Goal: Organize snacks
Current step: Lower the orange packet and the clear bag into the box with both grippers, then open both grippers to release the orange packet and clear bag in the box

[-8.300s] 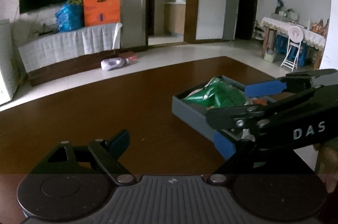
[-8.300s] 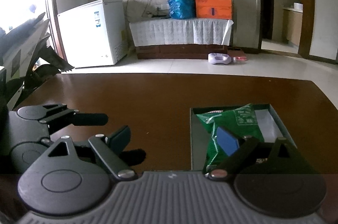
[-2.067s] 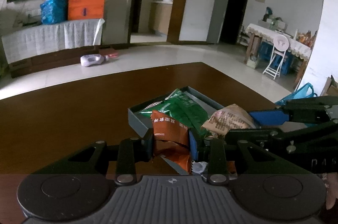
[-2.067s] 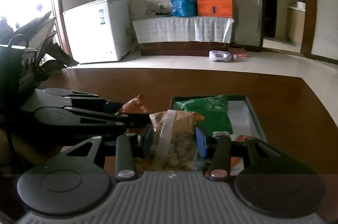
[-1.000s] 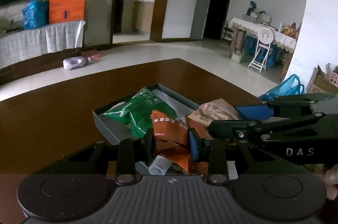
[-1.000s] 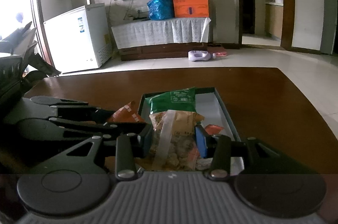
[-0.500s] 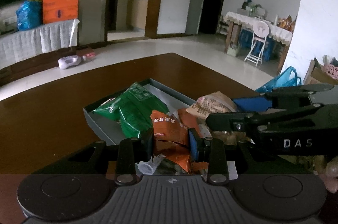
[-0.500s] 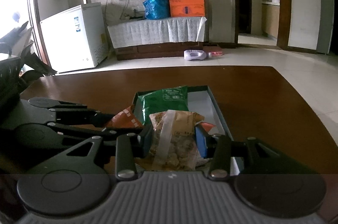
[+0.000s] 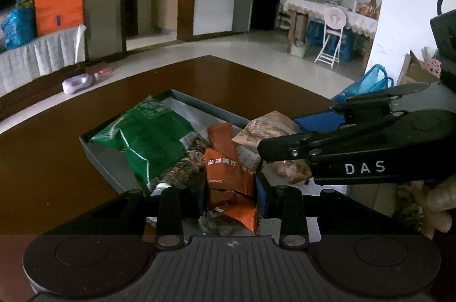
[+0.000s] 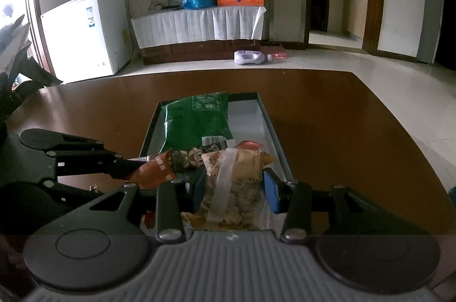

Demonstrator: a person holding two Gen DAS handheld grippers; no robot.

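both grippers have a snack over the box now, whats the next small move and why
Probably lower the left gripper a little and release its orange packet into the grey box. Both packets hang above the box's near end; the right gripper holds the tan packet just beside it.

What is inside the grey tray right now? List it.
The grey tray holds a green bag, a dark patterned packet and an orange-red packet. Its near end is hidden behind the held snacks.
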